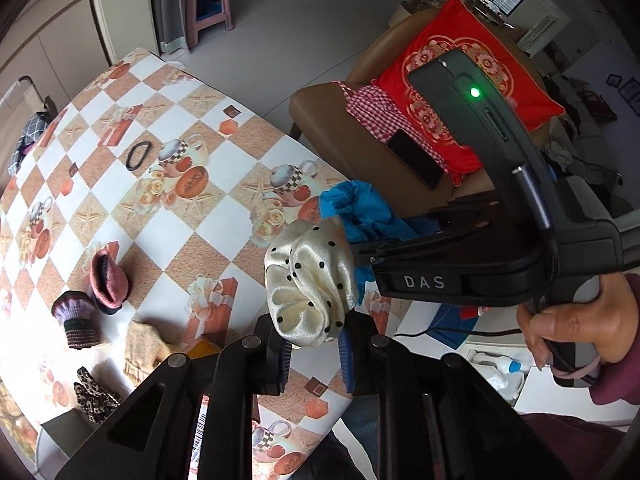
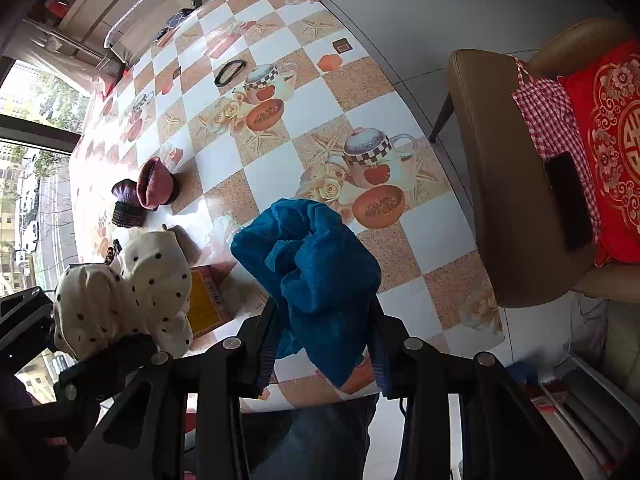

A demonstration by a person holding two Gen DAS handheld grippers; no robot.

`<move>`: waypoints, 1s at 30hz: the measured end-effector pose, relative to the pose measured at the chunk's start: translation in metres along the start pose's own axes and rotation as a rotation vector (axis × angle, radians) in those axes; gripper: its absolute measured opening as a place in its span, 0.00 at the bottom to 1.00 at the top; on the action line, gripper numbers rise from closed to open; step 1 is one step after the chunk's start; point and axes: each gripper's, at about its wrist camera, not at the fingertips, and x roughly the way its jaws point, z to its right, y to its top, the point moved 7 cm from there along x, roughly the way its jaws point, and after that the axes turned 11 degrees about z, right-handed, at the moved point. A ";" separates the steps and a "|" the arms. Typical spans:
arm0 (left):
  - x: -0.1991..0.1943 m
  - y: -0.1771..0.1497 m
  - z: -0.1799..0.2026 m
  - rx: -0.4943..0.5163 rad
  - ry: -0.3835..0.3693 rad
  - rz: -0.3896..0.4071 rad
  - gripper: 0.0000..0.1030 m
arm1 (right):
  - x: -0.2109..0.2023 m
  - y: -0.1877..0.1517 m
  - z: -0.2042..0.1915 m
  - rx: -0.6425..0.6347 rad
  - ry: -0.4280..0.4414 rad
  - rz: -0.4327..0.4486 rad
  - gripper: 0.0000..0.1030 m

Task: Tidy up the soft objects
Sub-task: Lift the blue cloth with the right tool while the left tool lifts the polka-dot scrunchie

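My left gripper (image 1: 314, 350) is shut on a cream satin scrunchie with black dots (image 1: 310, 286), held above the table's near edge; it also shows in the right wrist view (image 2: 128, 292). My right gripper (image 2: 322, 342) is shut on a crumpled blue cloth (image 2: 316, 264), held beside the scrunchie; the cloth also shows in the left wrist view (image 1: 356, 204). On the table lie a pink knitted piece (image 1: 107, 280), a purple knitted piece (image 1: 76, 318), a tan cloth (image 1: 142, 346), a leopard-print scrunchie (image 1: 94, 396) and a black hair band (image 1: 138, 155).
The table (image 1: 212, 224) has a checkered printed cover. A yellow-orange box (image 2: 204, 300) lies near its front edge. A brown chair (image 2: 500, 168) to the right holds a red cushion (image 2: 612, 136), a checked cloth and a black phone (image 2: 570, 206).
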 end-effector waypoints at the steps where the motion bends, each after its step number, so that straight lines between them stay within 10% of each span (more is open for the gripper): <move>1: -0.001 -0.003 0.004 0.006 -0.015 -0.003 0.21 | -0.001 -0.002 0.000 -0.005 -0.003 0.001 0.39; 30: -0.033 -0.150 -0.017 0.012 -0.044 -0.108 0.21 | 0.029 -0.112 -0.076 -0.330 0.107 -0.230 0.40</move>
